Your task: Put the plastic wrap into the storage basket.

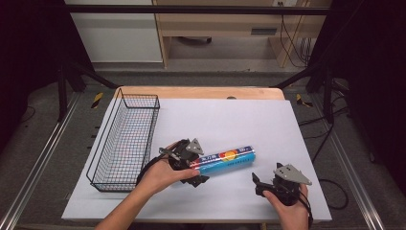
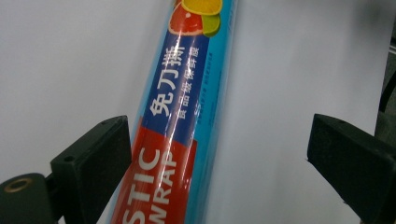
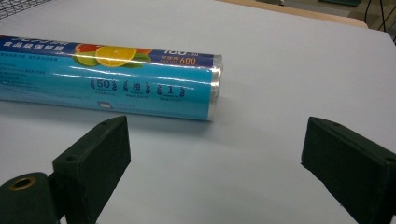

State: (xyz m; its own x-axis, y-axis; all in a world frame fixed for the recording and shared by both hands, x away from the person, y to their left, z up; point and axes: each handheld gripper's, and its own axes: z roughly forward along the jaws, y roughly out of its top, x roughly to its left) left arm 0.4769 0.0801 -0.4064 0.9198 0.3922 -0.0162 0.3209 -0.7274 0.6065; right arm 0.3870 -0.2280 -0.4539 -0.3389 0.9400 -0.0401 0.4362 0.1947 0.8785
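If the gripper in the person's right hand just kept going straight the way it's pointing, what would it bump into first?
Probably the plastic wrap roll: the right gripper, jaws open, faces the roll's capped end across bare white sheet. Depth is unclear; it might slip just past that end.

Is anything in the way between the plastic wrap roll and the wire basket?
Nothing on the table blocks it. The plastic wrap roll lies right of the wire basket, with the left gripper open around its basket-side end.

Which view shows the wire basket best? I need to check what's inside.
The high view: the whole black wire basket sits left of the plastic wrap roll, nothing visible inside. The right gripper view catches a corner of mesh.
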